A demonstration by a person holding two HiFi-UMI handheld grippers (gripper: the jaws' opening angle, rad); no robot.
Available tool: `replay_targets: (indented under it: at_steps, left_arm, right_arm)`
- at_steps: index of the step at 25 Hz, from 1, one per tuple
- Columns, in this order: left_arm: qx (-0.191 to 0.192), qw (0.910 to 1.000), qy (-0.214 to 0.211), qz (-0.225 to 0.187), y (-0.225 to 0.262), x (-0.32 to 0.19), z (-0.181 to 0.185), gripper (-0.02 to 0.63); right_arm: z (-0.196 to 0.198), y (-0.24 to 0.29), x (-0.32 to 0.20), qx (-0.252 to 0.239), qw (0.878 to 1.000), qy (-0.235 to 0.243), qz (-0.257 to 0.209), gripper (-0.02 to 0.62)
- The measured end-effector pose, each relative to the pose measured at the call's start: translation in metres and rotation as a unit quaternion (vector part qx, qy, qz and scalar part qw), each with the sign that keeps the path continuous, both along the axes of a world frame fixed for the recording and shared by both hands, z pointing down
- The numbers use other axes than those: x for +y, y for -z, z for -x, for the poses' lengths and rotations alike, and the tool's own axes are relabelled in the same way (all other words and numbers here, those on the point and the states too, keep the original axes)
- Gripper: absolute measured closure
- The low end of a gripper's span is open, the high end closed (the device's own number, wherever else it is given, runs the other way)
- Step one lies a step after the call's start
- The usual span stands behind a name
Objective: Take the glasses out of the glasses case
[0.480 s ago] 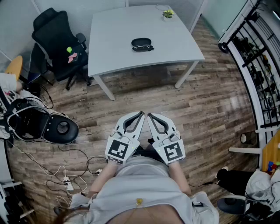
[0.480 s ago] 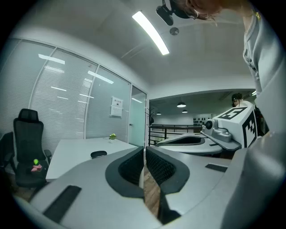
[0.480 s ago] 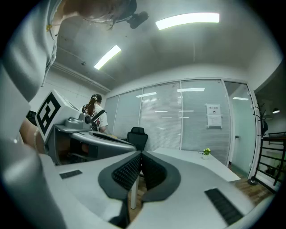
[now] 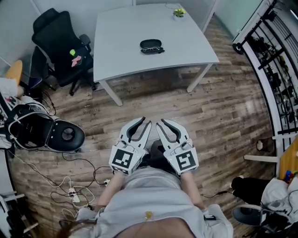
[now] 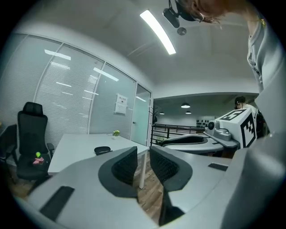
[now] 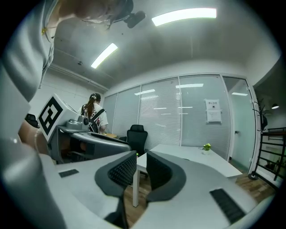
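The glasses case (image 4: pixel 152 46) lies on the white table (image 4: pixel 122 28), well apart from the 2 grippers. The left gripper (image 4: pixel 141 122) and right gripper (image 4: pixel 164 123) hang side by side over the wooden floor (image 4: pixel 219 107), each with jaws slightly parted and empty.

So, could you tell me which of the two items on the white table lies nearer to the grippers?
The black glasses case, lying around the middle of the table; the small potted plant stands at its far edge.

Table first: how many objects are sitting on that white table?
2. A black glasses case lies near the middle of the white table; a small potted plant stands at its far edge. Anything smaller may be too faint to see.
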State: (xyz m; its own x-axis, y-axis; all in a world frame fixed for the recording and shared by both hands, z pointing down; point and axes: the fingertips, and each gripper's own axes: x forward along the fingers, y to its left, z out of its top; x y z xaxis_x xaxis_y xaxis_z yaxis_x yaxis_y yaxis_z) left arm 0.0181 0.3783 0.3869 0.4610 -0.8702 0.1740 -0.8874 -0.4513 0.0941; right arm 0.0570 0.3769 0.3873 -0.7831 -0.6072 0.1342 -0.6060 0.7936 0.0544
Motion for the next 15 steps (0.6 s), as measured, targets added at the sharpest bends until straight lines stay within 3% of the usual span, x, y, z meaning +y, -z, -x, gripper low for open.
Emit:
replay_targets:
  at_steps: [7,15]
  left_arm:
    - [-0.001,1.0,0.007,0.006,-0.007,-0.029,0.015,0.518]
    - [-0.005,0.9998,0.02,0.008,-0.001,-0.128,0.038,0.518]
  right_arm:
    - [0.017,-0.004,-0.034,0.006,1.0,0.014,-0.002,0.518]
    - [0.049,0.002,-0.137,0.005,0.999,0.04,-0.004,0.518]
